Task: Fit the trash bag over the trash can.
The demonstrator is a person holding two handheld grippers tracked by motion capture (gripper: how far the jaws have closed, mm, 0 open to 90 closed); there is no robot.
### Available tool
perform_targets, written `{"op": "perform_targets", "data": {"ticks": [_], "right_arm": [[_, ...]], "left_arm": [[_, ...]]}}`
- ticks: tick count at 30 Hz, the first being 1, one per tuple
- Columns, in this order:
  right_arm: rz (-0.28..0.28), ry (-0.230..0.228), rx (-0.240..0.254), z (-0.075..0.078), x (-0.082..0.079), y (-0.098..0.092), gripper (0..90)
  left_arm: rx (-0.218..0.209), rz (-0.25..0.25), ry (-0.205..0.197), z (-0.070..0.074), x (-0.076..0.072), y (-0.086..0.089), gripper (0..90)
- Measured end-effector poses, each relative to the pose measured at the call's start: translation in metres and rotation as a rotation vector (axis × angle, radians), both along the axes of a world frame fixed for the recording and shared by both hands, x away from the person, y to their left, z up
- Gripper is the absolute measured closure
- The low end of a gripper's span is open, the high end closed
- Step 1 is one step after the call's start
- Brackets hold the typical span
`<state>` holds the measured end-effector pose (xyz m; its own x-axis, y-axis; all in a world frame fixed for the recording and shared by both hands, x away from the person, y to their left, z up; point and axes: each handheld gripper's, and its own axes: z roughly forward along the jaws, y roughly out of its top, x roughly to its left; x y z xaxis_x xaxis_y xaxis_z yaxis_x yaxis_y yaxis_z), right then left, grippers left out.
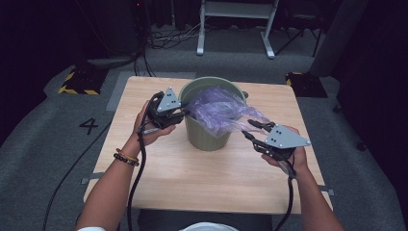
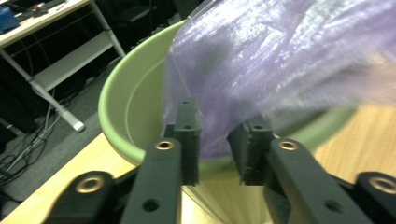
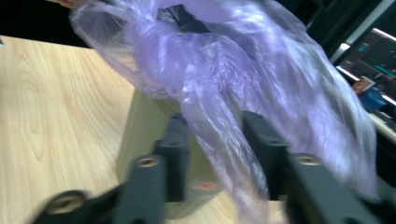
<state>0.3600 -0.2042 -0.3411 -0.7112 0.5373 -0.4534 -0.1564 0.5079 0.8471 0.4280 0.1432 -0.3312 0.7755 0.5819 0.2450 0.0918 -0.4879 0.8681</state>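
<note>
You are working a thin purple bag (image 1: 219,111) into the green bin (image 1: 208,135) that stands upright near the middle of the wooden table (image 1: 192,178), and both tools sit where they do because the film has to be spread over the rim before it can line the pot. Your left gripper (image 1: 184,113) is level with the rim on the bin's near-left side; in the left gripper view its jaws stand apart with a clear gap, the rim running just beyond the tips and the bag's edge (image 2: 219,116) hanging right at and between them, but I see no pad pressing on the film, so it looks ready to pinch rather than pinching. Your right gripper (image 1: 250,129) comes in from the other side, lower and a little off the bin's wall; in the right gripper view a twisted strand of the bag (image 3: 219,140) drops down through the gap between its jaws, which also stand apart on either side of it without closing on it, though the blur leaves some doubt. The bag itself lies mostly above the bin's mouth, bunched and crumpled, with its long axis slanting from the left jaws at the rim down and across toward the right jaws, its loose tail pointing at your right tool and spilling over the near-right edge of the bin. My judgement is that holding the two tools at opposite ends of that axis lets you stretch the mouth open once each has a bite
</note>
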Motion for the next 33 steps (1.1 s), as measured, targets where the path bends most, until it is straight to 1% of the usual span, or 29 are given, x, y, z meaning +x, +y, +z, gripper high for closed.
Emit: {"op": "perform_targets", "data": {"ticks": [2,4,5,6,7,8,9,11,12,13,14,16,17,18,19,20,21,22,23,24,25,26,27,28,29,30,31,32,33], "right_arm": [[0.031,0.004,-0.009,-0.004,-0.001,0.002,81.7],[0.038,0.002,-0.015,-0.005,-0.002,0.004,84.0],[0.053,0.003,-0.03,-0.006,-0.003,0.005,86.3],[0.053,0.003,-0.03,-0.006,-0.003,0.005,86.3],[0.055,0.003,-0.037,-0.007,-0.004,0.007,86.9],[0.057,0.005,-0.04,-0.007,-0.005,0.008,87.1],[0.06,0.002,-0.043,-0.007,-0.005,0.009,87.5],[0.061,0.001,-0.05,-0.007,-0.005,0.01,87.5],[0.061,0.001,-0.05,-0.007,-0.005,0.01,87.5],[0.06,-0.001,-0.053,-0.007,-0.006,0.011,87.5],[0.056,-0.002,-0.058,-0.008,-0.006,0.013,87.2],[0.059,-0.003,-0.057,-0.008,-0.006,0.014,87.1],[0.06,-0.008,-0.06,-0.009,-0.007,0.015,86.7],[0.06,-0.008,-0.06,-0.009,-0.007,0.015,86.7],[0.061,-0.007,-0.064,-0.01,-0.008,0.016,86.5],[0.061,-0.007,-0.064,-0.01,-0.008,0.016,86.5],[0.067,-0.015,-0.072,-0.011,-0.009,0.017,86.4],[0.067,-0.015,-0.072,-0.011,-0.009,0.017,86.4],[0.071,-0.015,-0.079,-0.012,-0.01,0.017,86.4],[0.071,-0.015,-0.079,-0.012,-0.01,0.017,86.4],[0.076,-0.019,-0.08,-0.013,-0.012,0.016,86.7],[0.076,-0.019,-0.08,-0.013,-0.012,0.016,86.7],[0.081,-0.022,-0.082,-0.014,-0.013,0.014,87.3],[0.081,-0.022,-0.082,-0.014,-0.013,0.014,87.3],[0.078,-0.02,-0.087,-0.015,-0.015,0.012,88.6],[0.079,-0.018,-0.088,-0.015,-0.015,0.011,88.9],[0.079,-0.013,-0.092,-0.016,-0.016,0.01,89.2],[0.079,-0.013,-0.092,-0.016,-0.016,0.01,89.2],[0.072,-0.014,-0.099,-0.017,-0.016,0.007,89.2]], "left_arm": [[-0.021,-0.015,0.012,0.001,-0.006,0.002,50.9],[-0.026,-0.024,0.014,0.001,-0.01,0.003,38.3],[-0.024,-0.022,0.004,0.002,-0.015,0.003,32.6],[-0.029,-0.025,-0.004,0.003,-0.02,0.003,32.6],[-0.054,-0.055,-0.012,0.005,-0.031,0.003,29.0],[-0.054,-0.055,-0.012,0.005,-0.031,0.003,27.5],[-0.081,-0.091,-0.015,0.007,-0.042,0.001,26.4],[-0.09,-0.107,-0.021,0.01,-0.05,-0.006,25.0],[-0.09,-0.107,-0.021,0.01,-0.05,-0.006,23.8],[-0.107,-0.122,-0.022,0.011,-0.054,-0.009,23.8],[-0.125,-0.13,-0.007,0.014,-0.06,-0.017,22.2],[-0.133,-0.138,-0.005,0.014,-0.062,-0.021,20.6],[-0.143,-0.151,-0.002,0.015,-0.065,-0.03,20.7],[-0.143,-0.151,-0.002,0.015,-0.065,-0.03,21.7],[-0.126,-0.122,-0.007,0.014,-0.066,-0.039,23.6],[-0.126,-0.122,-0.007,0.014,-0.066,-0.039,25.4],[-0.089,-0.065,-0.03,0.012,-0.064,-0.047,29.5],[-0.089,-0.065,-0.03,0.012,-0.064,-0.047,33.9],[-0.065,-0.027,-0.031,0.009,-0.059,-0.051,38.6],[-0.065,-0.027,-0.031,0.009,-0.059,-0.051,45.7],[-0.059,0.028,-0.062,0.006,-0.056,-0.053,52.9],[-0.059,0.028,-0.062,0.006,-0.056,-0.053,59.6],[-0.047,0.022,-0.079,0.006,-0.054,-0.051,67.9],[-0.047,0.022,-0.079,0.006,-0.054,-0.051,75.5],[-0.037,0.04,-0.096,0.006,-0.052,-0.047,80.3],[-0.037,0.04,-0.096,0.006,-0.052,-0.047,84.5],[-0.024,0.052,-0.093,0.008,-0.05,-0.042,87.4],[-0.024,0.052,-0.093,0.008,-0.05,-0.042,87.7],[-0.032,0.044,-0.07,0.011,-0.047,-0.034,87.6]]}}
